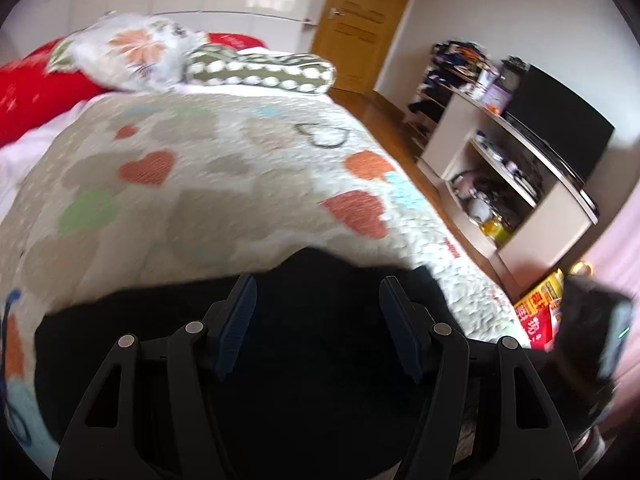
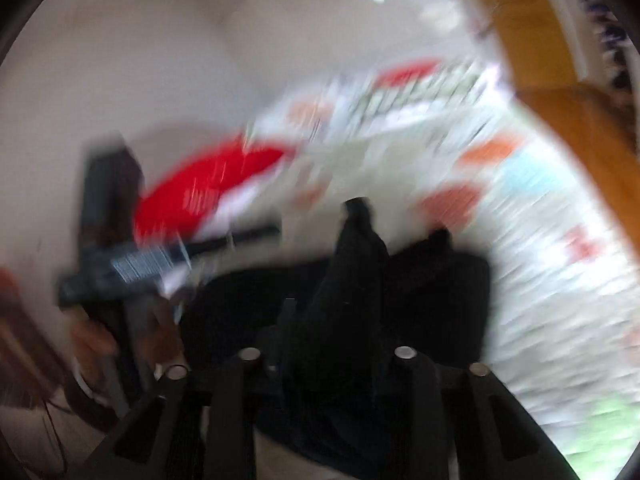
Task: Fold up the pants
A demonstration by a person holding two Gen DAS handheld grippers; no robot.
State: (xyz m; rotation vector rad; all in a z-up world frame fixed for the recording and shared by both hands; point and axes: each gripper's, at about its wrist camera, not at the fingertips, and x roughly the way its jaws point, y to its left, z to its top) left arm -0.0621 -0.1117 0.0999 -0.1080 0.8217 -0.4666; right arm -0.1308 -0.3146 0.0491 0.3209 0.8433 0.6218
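Note:
The black pants (image 1: 312, 320) lie on a heart-patterned quilt (image 1: 192, 184) at the near edge of the bed. My left gripper (image 1: 318, 300) is open, its blue-padded fingers (image 1: 240, 312) spread just above the dark cloth with nothing between them. In the blurred right wrist view my right gripper (image 2: 332, 312) is shut on a raised fold of the black pants (image 2: 356, 248), lifted above the rest of the cloth (image 2: 436, 296). The other gripper and the hand holding it (image 2: 108, 280) show at the left of that view.
Pillows (image 1: 132, 52) and a red cushion (image 1: 32, 92) lie at the head of the bed. A shelf unit with a black TV (image 1: 560, 120) stands to the right across the wooden floor (image 1: 384, 116). A wooden door (image 1: 368, 20) is behind.

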